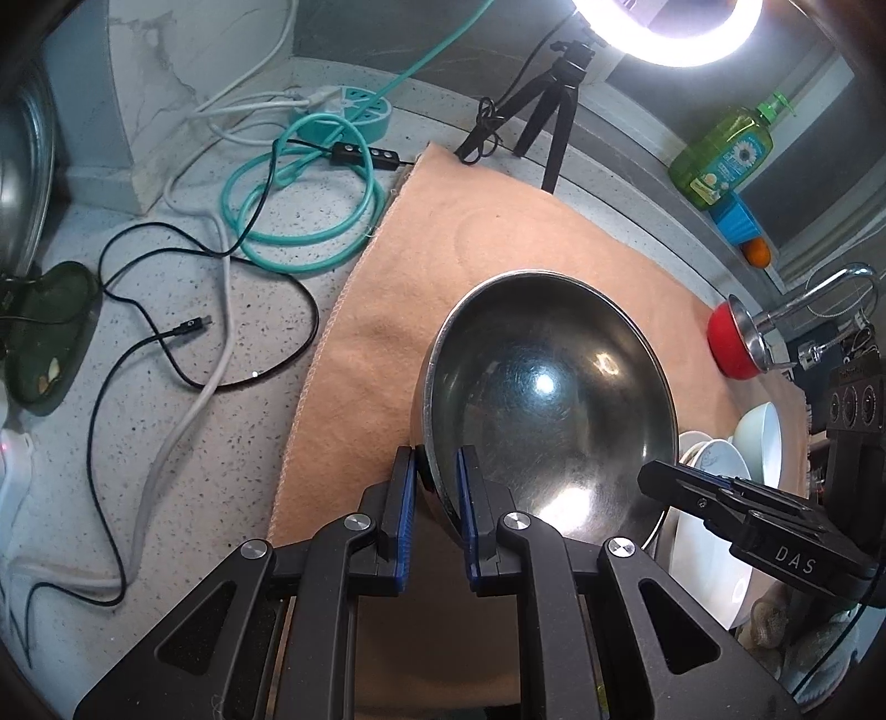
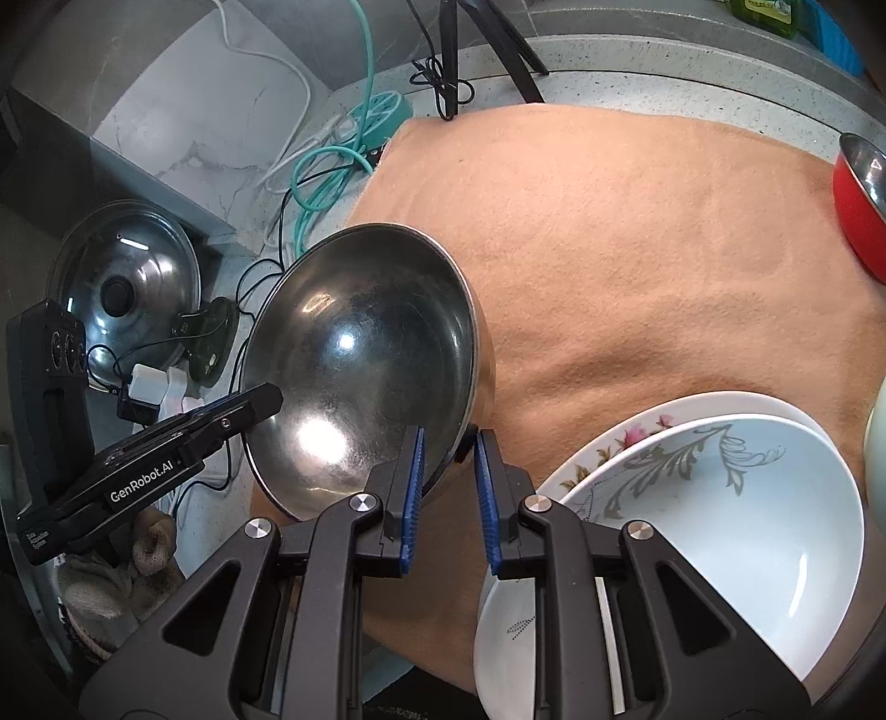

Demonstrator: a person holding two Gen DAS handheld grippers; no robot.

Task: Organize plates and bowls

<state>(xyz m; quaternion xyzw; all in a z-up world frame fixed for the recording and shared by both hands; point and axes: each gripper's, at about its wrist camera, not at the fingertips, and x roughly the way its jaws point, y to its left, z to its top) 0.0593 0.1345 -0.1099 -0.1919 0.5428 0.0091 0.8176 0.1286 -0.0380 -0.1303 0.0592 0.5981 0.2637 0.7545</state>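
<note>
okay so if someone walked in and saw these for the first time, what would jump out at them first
The big steel bowl, held over the tan cloth with the left gripper and right gripper each clamped on its rim at opposite sides. Next, the stack of white plates on the cloth to the bowl's right, and the glaring ring light on its tripod behind the cloth.
</note>
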